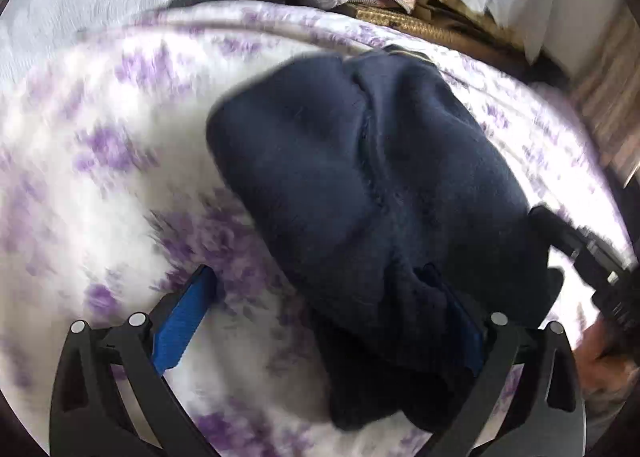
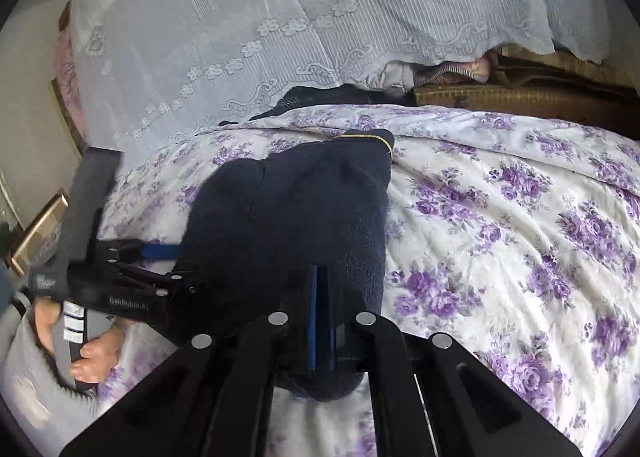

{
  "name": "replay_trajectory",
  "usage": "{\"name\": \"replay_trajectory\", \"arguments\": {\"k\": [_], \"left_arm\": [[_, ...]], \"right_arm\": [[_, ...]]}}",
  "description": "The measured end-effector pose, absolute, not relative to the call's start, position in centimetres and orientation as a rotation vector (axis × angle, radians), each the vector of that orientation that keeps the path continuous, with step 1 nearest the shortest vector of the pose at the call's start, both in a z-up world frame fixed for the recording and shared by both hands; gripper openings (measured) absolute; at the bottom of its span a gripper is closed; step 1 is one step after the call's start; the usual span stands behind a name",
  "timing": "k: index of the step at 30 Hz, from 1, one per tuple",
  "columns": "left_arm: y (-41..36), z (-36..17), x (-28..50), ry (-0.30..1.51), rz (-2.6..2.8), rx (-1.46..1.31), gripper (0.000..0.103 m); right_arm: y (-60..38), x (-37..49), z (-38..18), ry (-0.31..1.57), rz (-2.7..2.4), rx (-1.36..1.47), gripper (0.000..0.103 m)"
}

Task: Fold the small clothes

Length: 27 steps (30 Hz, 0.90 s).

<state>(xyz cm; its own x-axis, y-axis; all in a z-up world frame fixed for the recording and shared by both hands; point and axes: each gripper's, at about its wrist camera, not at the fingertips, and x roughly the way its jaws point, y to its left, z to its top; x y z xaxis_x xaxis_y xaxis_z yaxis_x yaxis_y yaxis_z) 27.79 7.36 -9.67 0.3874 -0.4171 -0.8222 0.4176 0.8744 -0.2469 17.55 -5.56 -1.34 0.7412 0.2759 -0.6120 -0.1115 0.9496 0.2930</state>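
Dark blue garment (image 2: 296, 217) lying flat on the flowery bedspread (image 2: 500, 217), near its edge by the white lace cloth (image 2: 280, 17). Right gripper (image 2: 322, 321) pinched tight on the garment's near edge. Left gripper (image 1: 320, 321) spread wide, 1 blue finger (image 1: 182, 321) on the bedspread, the other half under the garment.

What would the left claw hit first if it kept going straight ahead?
Most likely the navy garment. It already drapes over one finger of the open left claw and fills the view ahead, lying on the floral bedspread. Depth is blurred, so that is a guess.
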Motion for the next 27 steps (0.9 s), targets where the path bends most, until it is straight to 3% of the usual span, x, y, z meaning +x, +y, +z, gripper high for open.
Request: {"name": "replay_trajectory", "arguments": {"k": [8,10,17,18,23,25,27], "left_arm": [[7.9,-7.1,26.3,0.955,-0.568,-0.027,0.098],[7.4,-8.1,26.7,0.988,-0.536,0.009,0.099],[7.3,-8.9,27.2,1.028,-0.518,-0.014,0.099],[7.4,-8.2,27.1,1.005,-0.522,-0.024,0.098],[7.3,-5.2,26.0,0.881,-0.532,-0.059,0.098],[6.3,-5.4,25.6,0.866,-0.483,0.011,0.098],[4.6,-7.1,25.8,0.885,-0.366,0.142,0.099]], "right_arm": [[-4.1,15.3,1.0,0.651,0.201,0.160,0.009],[-3.8,16.1,-0.4,0.721,0.205,0.142,0.008],[-6.2,16.0,-1.3,0.710,0.266,0.321,0.007],[-6.3,15.9,-0.9,0.699,0.261,0.336,0.012],[-5.7,15.3,1.7,0.617,0.257,0.277,0.017],[-5.2,15.6,1.1,0.651,0.267,0.268,0.027],[-4.3,16.5,-0.7,0.735,0.244,0.204,0.029]]}}
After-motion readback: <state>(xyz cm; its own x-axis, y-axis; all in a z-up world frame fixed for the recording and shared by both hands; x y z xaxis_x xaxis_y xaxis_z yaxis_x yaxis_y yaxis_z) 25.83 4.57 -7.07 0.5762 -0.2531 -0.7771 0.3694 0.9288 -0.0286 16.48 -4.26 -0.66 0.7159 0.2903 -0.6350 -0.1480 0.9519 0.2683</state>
